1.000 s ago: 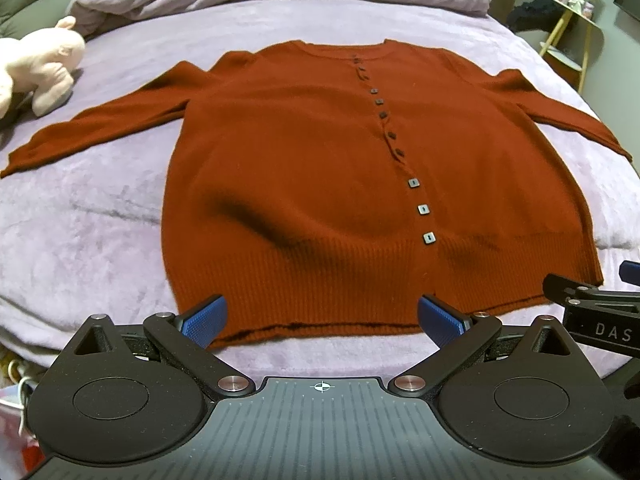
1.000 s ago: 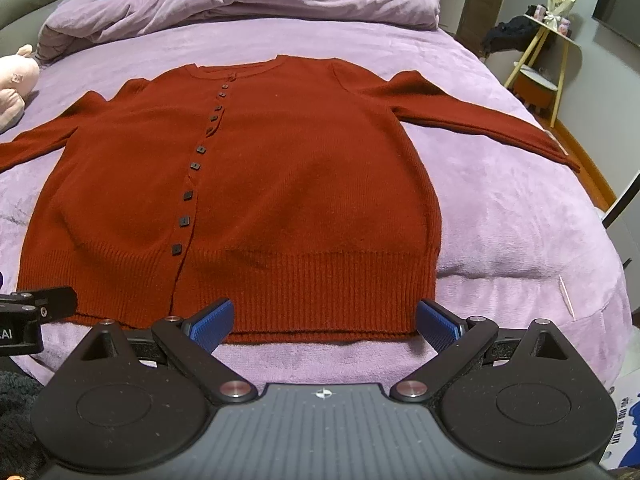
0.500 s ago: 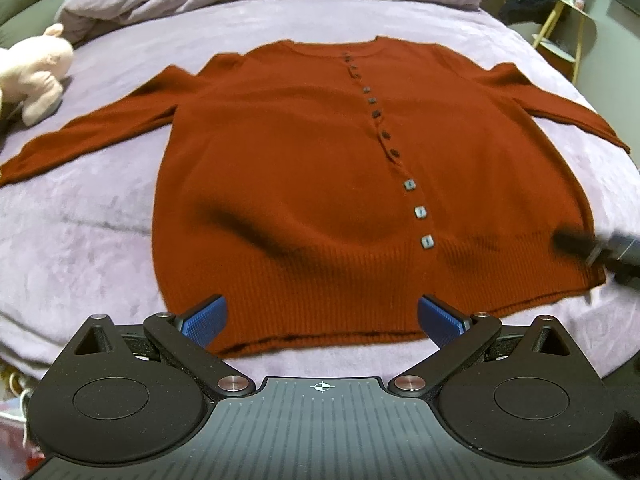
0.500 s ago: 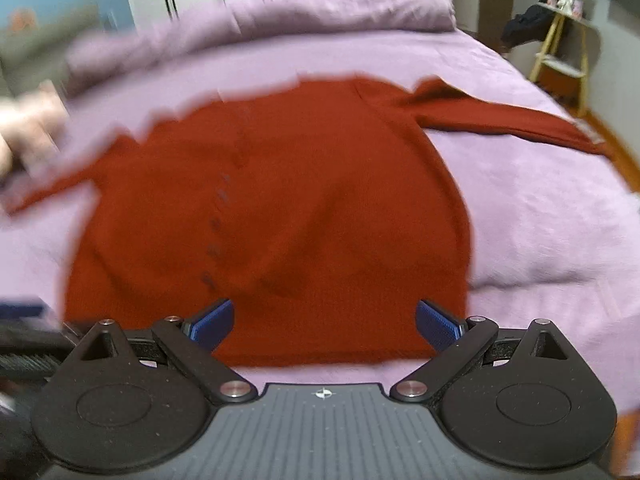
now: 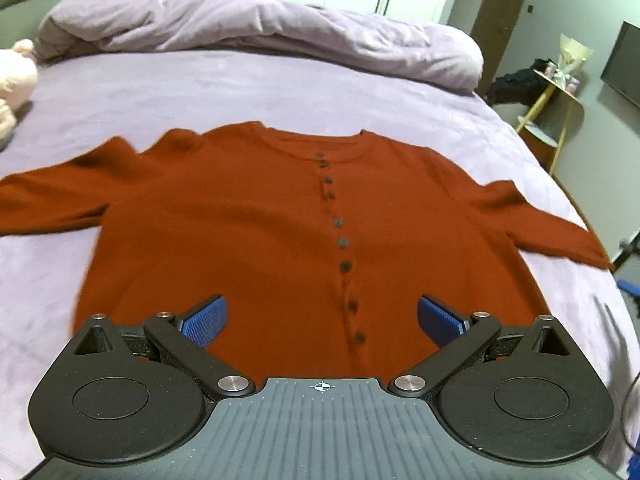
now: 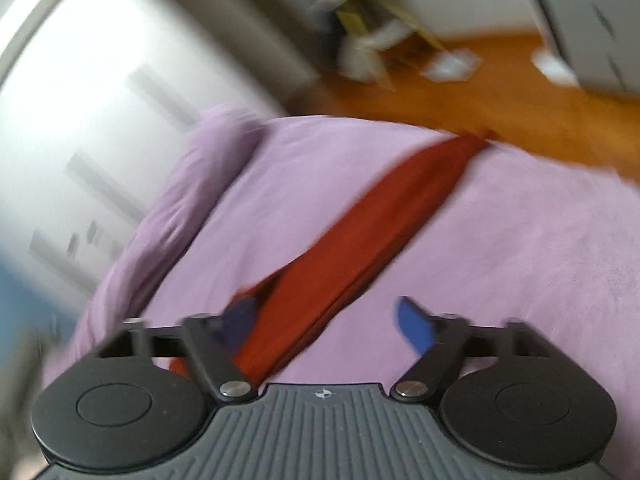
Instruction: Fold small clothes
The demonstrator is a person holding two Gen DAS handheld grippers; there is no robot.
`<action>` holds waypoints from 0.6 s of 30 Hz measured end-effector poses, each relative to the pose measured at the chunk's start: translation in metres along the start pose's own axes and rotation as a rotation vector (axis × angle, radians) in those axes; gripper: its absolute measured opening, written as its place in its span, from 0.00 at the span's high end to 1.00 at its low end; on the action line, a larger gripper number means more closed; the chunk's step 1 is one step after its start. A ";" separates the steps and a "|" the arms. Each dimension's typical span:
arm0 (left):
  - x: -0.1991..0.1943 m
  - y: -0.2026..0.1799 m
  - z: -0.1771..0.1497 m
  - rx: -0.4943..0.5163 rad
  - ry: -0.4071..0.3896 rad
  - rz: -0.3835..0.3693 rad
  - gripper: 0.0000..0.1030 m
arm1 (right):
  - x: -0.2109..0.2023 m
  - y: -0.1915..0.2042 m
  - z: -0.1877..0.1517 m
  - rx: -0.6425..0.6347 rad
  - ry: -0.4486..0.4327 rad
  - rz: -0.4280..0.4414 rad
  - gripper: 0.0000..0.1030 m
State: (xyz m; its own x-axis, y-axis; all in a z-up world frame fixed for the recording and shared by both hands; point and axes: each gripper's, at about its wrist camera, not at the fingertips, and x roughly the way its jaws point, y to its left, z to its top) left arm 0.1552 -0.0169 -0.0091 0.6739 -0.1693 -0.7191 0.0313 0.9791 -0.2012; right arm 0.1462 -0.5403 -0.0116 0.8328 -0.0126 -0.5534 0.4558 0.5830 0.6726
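Observation:
A rust-red buttoned cardigan (image 5: 248,224) lies flat, face up, on the purple bed (image 5: 248,92), both sleeves spread out. My left gripper (image 5: 322,320) is open and empty above the cardigan's lower body, by the button row. In the blurred right wrist view, my right gripper (image 6: 326,320) is open and empty over the cardigan's right sleeve (image 6: 384,216), which runs toward the bed's edge.
A rolled purple duvet (image 5: 256,36) lies across the head of the bed. A pink plush toy (image 5: 14,84) sits at the far left. A small side table (image 5: 560,92) stands right of the bed. Wooden floor (image 6: 500,92) lies beyond the bed's edge.
My left gripper has moved forward from the hem over the cardigan's body. My right gripper has swung right, from facing the whole cardigan to facing along the right sleeve.

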 end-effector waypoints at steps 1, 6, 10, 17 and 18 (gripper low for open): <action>0.010 -0.003 0.006 -0.001 0.005 -0.007 0.00 | 0.018 -0.019 0.015 0.092 0.011 -0.006 0.49; 0.050 -0.014 0.016 -0.009 0.055 -0.006 0.00 | 0.070 -0.069 0.043 0.268 -0.039 -0.118 0.64; 0.073 -0.017 0.014 0.003 0.105 -0.009 0.00 | 0.097 -0.087 0.057 0.371 -0.085 -0.098 0.78; 0.087 -0.005 0.016 -0.036 0.133 -0.016 0.00 | 0.116 -0.077 0.067 0.293 -0.104 -0.126 0.94; 0.088 -0.002 0.017 -0.043 0.134 -0.014 0.00 | 0.112 -0.064 0.071 0.231 -0.119 -0.162 0.94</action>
State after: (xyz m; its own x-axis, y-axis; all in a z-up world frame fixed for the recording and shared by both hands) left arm 0.2274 -0.0320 -0.0605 0.5689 -0.1993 -0.7979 0.0064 0.9712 -0.2381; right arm 0.2327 -0.6368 -0.0823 0.7680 -0.1932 -0.6106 0.6340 0.3651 0.6817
